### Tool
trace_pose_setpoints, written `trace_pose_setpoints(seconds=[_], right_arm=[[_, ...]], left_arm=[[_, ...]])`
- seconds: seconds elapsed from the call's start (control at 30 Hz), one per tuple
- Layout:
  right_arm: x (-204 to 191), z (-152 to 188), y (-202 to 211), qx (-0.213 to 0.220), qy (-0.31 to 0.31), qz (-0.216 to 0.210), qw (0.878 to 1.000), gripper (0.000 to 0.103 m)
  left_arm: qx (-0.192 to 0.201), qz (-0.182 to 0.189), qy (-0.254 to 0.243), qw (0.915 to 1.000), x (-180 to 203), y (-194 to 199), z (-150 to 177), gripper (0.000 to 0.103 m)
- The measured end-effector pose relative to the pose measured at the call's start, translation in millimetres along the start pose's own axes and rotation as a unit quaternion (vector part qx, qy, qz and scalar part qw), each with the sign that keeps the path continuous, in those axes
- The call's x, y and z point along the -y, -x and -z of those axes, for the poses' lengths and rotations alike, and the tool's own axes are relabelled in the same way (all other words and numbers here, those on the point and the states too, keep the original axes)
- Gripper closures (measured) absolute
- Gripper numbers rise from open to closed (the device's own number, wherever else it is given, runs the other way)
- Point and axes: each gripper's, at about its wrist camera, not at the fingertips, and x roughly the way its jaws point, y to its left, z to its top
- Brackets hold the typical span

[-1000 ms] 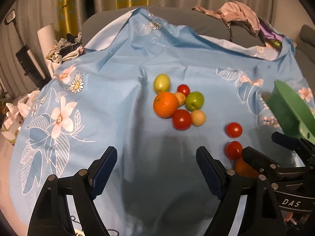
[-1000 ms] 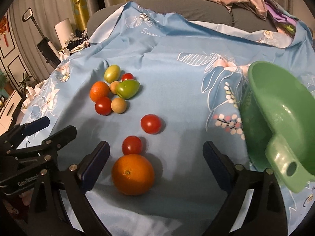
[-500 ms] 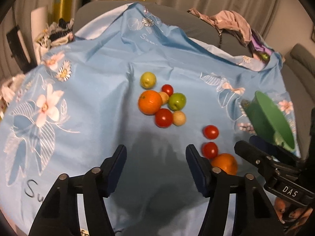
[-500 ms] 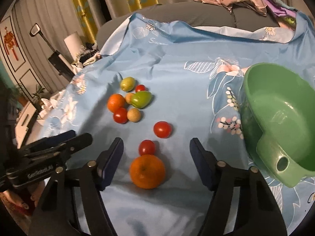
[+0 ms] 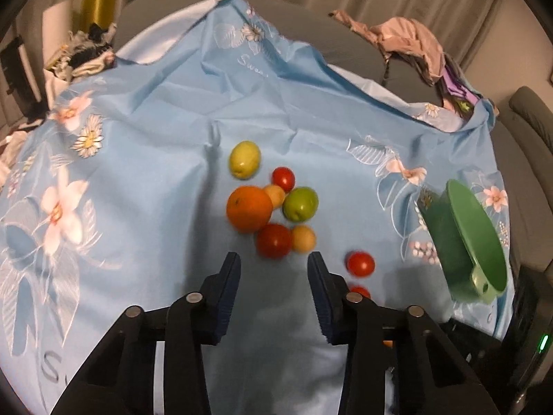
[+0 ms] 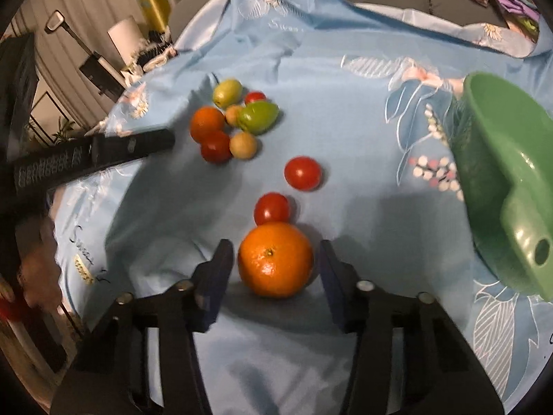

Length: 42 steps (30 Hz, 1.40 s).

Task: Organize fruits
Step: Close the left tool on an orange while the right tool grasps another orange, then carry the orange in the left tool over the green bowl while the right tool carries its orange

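Observation:
A cluster of fruit lies on the blue flowered cloth [image 5: 145, 145]: an orange [image 5: 249, 208], a red tomato [image 5: 273, 240], a green apple [image 5: 300, 204], a yellow-green fruit [image 5: 244, 158] and small tan fruits. My left gripper [image 5: 274, 276] is open, just short of the red tomato. My right gripper [image 6: 275, 269] is open with its fingers on either side of a second orange [image 6: 275, 258], not touching it. Two tomatoes [image 6: 302, 173] [image 6: 272, 208] lie just beyond that orange. A green bowl [image 6: 508, 180] stands at the right.
The left gripper's finger [image 6: 131, 145] reaches in from the left in the right wrist view. Clothes [image 5: 411, 41] lie heaped on the grey sofa behind the cloth. The cloth's front edge drops off near both grippers.
Both grippers have moved forward and narrowed. The right gripper's fingers now flank the near orange. The left gripper has closed in on the fruit cluster.

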Motion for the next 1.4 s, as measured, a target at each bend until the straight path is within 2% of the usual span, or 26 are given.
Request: trace_pose_setpoints(seconds=[0.07,0.2,0.3,0.5,0.73,0.83,1.03,1.2,1.4], right_arm=[[-0.4,0.7,-4.6,-0.008,0.002,0.001,1.000,0.057],[2.8,-1.3,-6.3,-0.008,-0.001,0.004,1.000,0.058],[11.0,-15.1,-7.9,-0.004,-0.022,0.011,1.000,0.058],[16.6,-54.9,-15.4,-0.001,-0.030,0.022,0.999,0.058],[24.3,-62.5,-30.0,-0.011,-0.034,0.046,0.998,0.058],[32.9,-56.8,-33.4,-0.015,-0.055,0.041,0.998,0.058],[34.1,-54.5,-33.7,-0.008,-0.063,0.042,0.997,0.058],[32.8,-54.3,-24.4,0.006,-0.065,0.044,0.997,0.058],[35.1,-53.5,-3.1,0.039,-0.076,0.028,0.996,0.058]], left_arm=[[-0.009,-0.001,0.000,1.0000,-0.2,-11.4,-10.0,0.065],[-0.028,-0.026,-0.001,0.9993,-2.9,-34.5,-23.4,0.065],[-0.037,-0.047,0.006,0.9982,-8.5,-46.2,-28.7,0.065],[-0.042,-0.061,0.012,0.9971,-13.2,-58.8,-35.9,0.065],[-0.056,-0.067,0.025,0.9958,-16.8,-72.9,-38.6,0.065],[-0.042,-0.072,0.021,0.9963,-15.9,-72.5,-36.9,0.065],[-0.035,-0.070,0.045,0.9959,-19.4,-62.3,-34.9,0.066],[0.013,-0.062,0.053,0.9966,-15.8,-25.4,-33.9,0.066],[0.058,-0.045,0.037,0.9967,-1.4,13.8,-26.9,0.066]])
